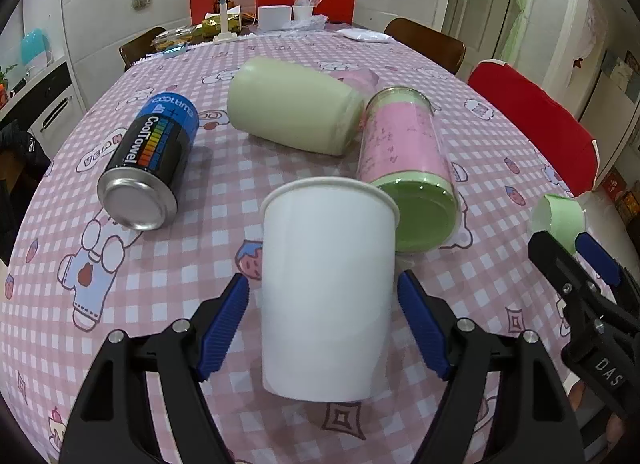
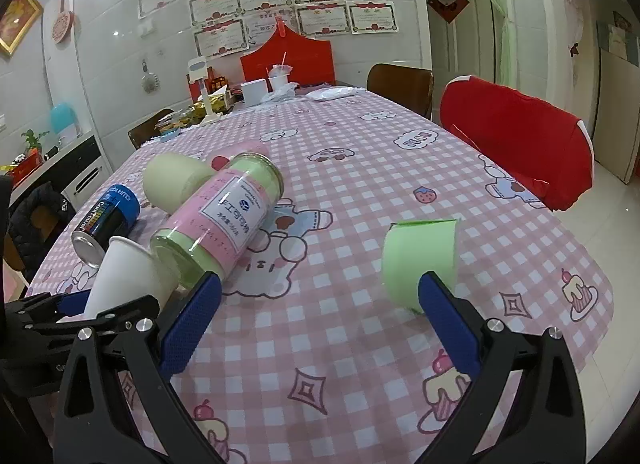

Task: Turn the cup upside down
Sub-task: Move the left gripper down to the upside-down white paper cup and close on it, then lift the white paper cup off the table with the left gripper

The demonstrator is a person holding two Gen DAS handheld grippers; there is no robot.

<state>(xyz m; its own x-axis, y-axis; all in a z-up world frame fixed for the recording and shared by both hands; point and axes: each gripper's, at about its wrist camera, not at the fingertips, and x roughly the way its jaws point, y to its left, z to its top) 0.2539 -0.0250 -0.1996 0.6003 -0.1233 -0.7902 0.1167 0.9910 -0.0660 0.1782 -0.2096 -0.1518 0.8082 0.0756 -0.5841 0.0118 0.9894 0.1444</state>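
A white paper cup (image 1: pixel 326 288) stands upright on the pink checked tablecloth (image 1: pixel 160 264), rim up, between the fingers of my left gripper (image 1: pixel 322 322). The blue pads stand a little off its sides, so the gripper is open around it. The cup also shows at the left of the right wrist view (image 2: pixel 124 276). My right gripper (image 2: pixel 320 324) is open and empty over the cloth. A small green cup (image 2: pixel 420 260) lies just past its right finger, and it shows in the left wrist view (image 1: pixel 560 219) too.
A pink and green jar (image 1: pixel 404 167) lies on its side right behind the white cup. A pale green bottle (image 1: pixel 292 109) and a black and blue can (image 1: pixel 152 159) lie further back. Red-covered chairs (image 1: pixel 536 119) stand at the right edge.
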